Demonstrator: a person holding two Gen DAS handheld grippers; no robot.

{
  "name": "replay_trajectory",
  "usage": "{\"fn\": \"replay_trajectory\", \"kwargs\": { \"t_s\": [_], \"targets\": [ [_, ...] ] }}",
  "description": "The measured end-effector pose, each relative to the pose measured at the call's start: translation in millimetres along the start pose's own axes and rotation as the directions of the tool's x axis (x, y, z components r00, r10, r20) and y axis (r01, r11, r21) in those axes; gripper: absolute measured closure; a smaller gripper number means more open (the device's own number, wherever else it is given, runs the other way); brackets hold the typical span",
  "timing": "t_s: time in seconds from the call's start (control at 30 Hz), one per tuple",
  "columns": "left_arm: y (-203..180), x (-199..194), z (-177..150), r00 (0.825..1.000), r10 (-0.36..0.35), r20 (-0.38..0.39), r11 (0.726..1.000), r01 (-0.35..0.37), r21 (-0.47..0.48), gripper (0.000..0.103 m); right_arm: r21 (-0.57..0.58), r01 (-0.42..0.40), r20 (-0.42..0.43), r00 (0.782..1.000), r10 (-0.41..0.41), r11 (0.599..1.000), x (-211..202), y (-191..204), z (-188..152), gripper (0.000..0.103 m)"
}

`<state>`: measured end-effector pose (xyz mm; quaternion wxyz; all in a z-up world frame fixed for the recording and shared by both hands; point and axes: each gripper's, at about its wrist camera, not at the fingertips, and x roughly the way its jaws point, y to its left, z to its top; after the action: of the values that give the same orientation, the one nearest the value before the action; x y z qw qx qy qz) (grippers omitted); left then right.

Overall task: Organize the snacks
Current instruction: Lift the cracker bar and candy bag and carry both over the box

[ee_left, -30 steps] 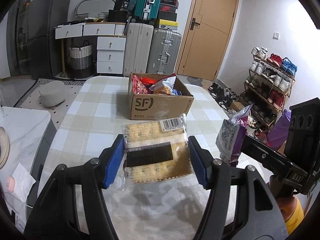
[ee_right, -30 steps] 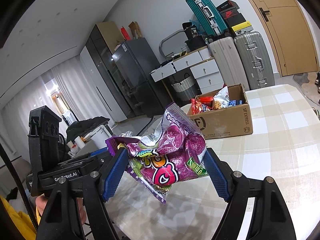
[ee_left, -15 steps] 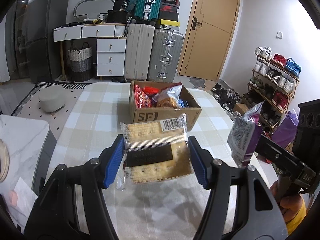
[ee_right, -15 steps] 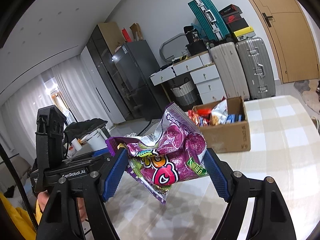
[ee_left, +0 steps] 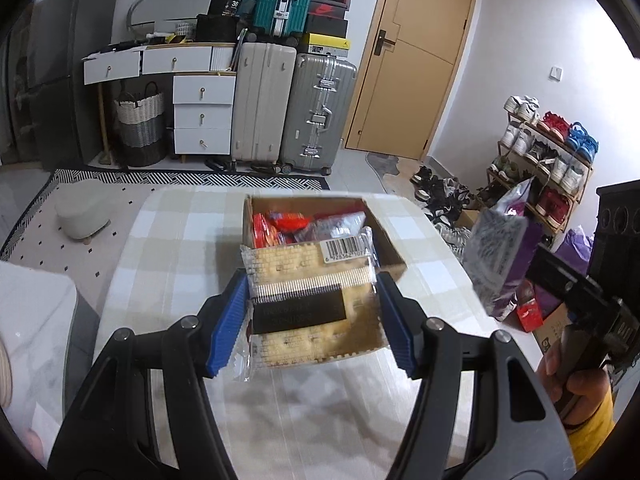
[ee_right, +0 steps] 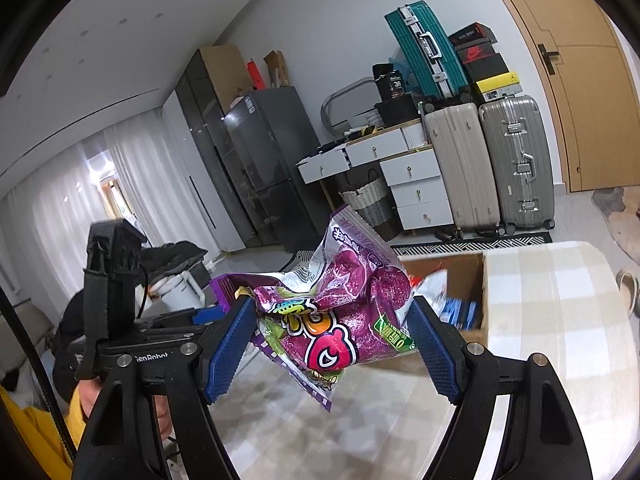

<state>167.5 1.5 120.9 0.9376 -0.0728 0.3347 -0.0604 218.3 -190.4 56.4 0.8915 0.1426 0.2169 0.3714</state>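
My left gripper (ee_left: 310,316) is shut on a clear cracker packet (ee_left: 312,300) with a barcode label, held above the checked table just in front of an open cardboard box (ee_left: 390,254) that holds several snack packs. My right gripper (ee_right: 332,340) is shut on a purple candy bag (ee_right: 340,316), held in the air near the box (ee_right: 478,280). The purple bag also shows in the left wrist view (ee_left: 504,248), to the right of the box, with the right gripper's body below it.
The table (ee_left: 180,240) has a beige checked cloth. Behind it stand suitcases (ee_left: 292,112), white drawers (ee_left: 202,112) and a door. A shoe rack (ee_left: 548,160) is at the right. A white counter (ee_left: 32,320) lies left of the table.
Both grippers have moved forward toward the box with their snacks. The box now looms larger, and the cracker packet overlaps its near wall in the left wrist view.
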Motion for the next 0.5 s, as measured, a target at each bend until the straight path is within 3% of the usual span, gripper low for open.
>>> {"fn": "replay_trajectory", "kwargs": {
  "t_s": [0.3, 0.5],
  "targets": [
    [9, 58, 76, 0.999, -0.015, -0.035, 1.0, 0.015, -0.015, 0.043, 0.035, 0.066, -0.036, 0.997, -0.065, 0.997, 47, -42, 74, 0.024],
    [5, 111, 110, 0.998, 0.009, -0.06, 1.0, -0.009, 0.012, 0.043, 0.032, 0.111, -0.103, 0.989, -0.108, 0.993, 93, -73, 101, 0.024]
  ]
}}
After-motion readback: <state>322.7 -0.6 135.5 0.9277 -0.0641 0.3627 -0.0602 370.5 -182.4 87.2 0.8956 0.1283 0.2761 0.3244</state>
